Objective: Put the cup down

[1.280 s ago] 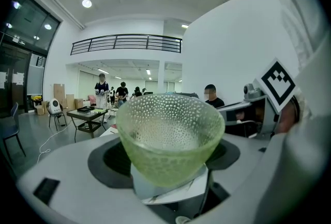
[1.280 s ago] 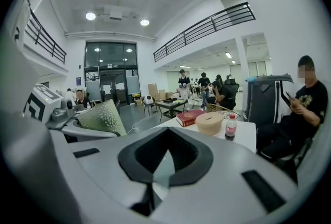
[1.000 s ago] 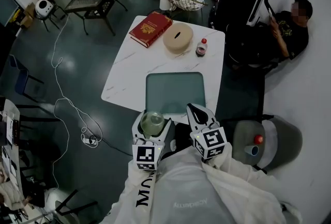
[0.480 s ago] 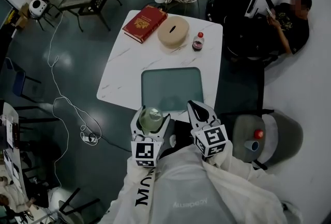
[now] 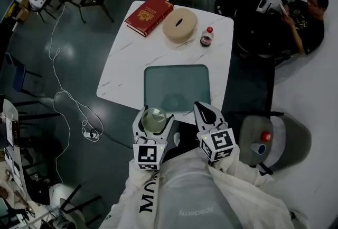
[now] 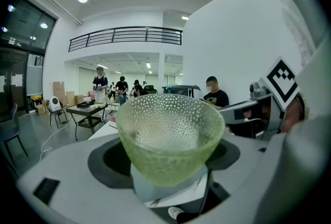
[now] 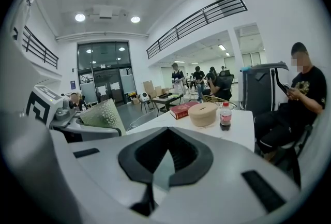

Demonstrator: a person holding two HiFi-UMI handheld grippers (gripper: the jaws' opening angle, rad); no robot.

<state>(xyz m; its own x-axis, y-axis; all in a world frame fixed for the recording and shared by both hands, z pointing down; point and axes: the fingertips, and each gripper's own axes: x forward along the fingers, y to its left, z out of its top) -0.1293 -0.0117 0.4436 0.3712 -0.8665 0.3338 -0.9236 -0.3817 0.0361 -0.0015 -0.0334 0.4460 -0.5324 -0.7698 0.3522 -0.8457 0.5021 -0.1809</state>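
My left claw (image 6: 168, 160) showed a smooth, matt grey plastic shell, its pads (image 6: 111, 163) dull black. The pale green pebbled glass cup (image 6: 165, 130) was translucent, bumpy all over. The white marble-look tabletop (image 5: 127, 69) gleamed glossy, the grey-green rectangular mat (image 5: 177, 88) looked matt, and the dark polished floor (image 5: 68, 90) shone.

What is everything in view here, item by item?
table: one, white marble, centre
mat: one, grey-green, table's near edge
book: one, red, table's far left
round box: one, beige, beside book
bottle: one, dark, red cap, right of round box
seated person: one, dark clothes, far right
cup: one, green dimpled glass, in left gripper
left gripper: white, shut on cup
right gripper: white, shut, empty
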